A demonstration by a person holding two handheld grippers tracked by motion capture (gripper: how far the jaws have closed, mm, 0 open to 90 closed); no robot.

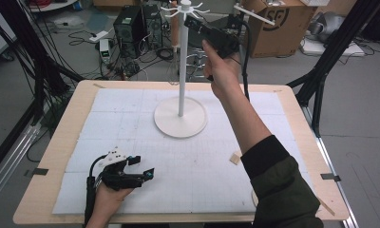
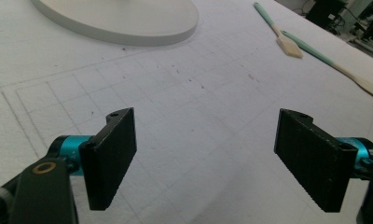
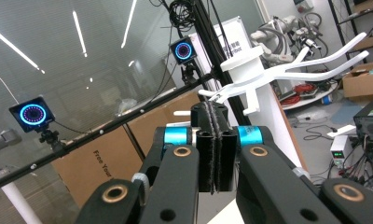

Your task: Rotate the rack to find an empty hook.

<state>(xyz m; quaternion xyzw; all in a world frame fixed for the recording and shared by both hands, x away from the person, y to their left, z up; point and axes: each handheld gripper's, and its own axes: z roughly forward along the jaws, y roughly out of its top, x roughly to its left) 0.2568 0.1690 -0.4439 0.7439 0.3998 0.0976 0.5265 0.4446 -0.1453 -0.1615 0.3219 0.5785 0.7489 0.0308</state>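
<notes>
White foam covers the tabletop (image 1: 131, 123); right claw (image 1: 192, 22), pressed shut and empty, hovers beside the white hook stand (image 1: 181, 85). Left claw (image 1: 143, 167) rests open. Best approach: nudge hooks gently, keeping the stand steady.

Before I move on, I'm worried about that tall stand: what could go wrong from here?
The right gripper, shut on nothing, is raised beside the hooks at the top of the white stand; a sideways nudge there could tip the stand on its round base. Its trailing cable might also snag a hook.
</notes>
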